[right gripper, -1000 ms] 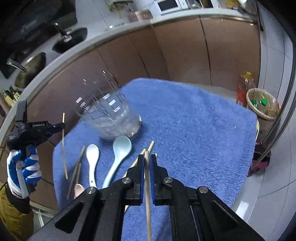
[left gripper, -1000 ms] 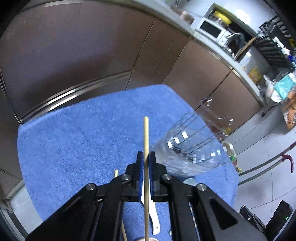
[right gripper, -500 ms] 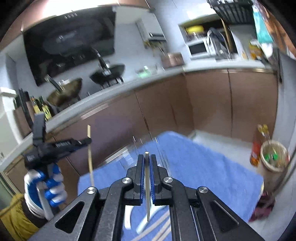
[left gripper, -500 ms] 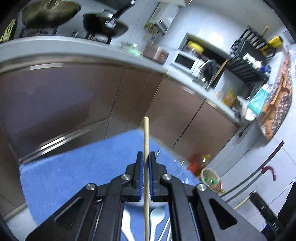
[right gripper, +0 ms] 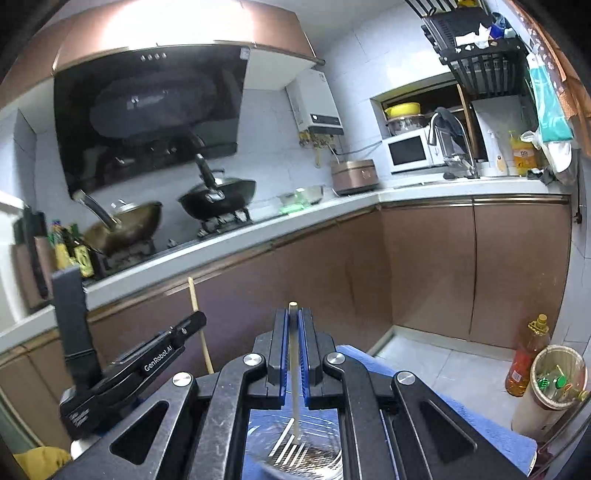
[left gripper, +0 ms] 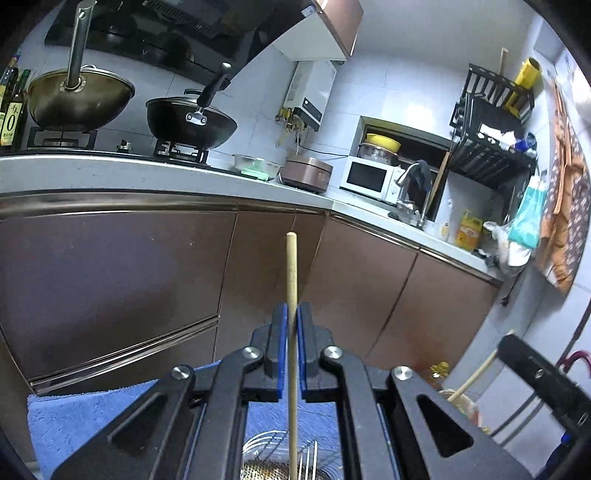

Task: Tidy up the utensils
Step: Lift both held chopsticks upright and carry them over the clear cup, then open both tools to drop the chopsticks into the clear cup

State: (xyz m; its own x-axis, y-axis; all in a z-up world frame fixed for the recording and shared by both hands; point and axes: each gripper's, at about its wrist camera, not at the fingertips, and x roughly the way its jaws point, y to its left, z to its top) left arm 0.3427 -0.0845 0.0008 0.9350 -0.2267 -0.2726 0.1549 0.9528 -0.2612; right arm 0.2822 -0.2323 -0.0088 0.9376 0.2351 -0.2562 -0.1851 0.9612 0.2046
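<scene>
both grippers, left gripper [left gripper: 290, 325] and right gripper [right gripper: 293, 325], jaws clamped on one chopstick [left gripper: 291, 280] each, held upright over the glass holder [right gripper: 295, 450] at bottom centre, presumably for dropping in.

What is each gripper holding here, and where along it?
Left gripper clamps a wooden chopstick partway along, tip projecting. Right gripper clamps a pale chopstick near its upper end.

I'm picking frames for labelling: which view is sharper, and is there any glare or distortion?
Left wrist view: crisp, its chopstick sharp, fisheye bending the counter edge. Right wrist view: softer, motion-blurred around the woks; glare blows out the range hood.
</scene>
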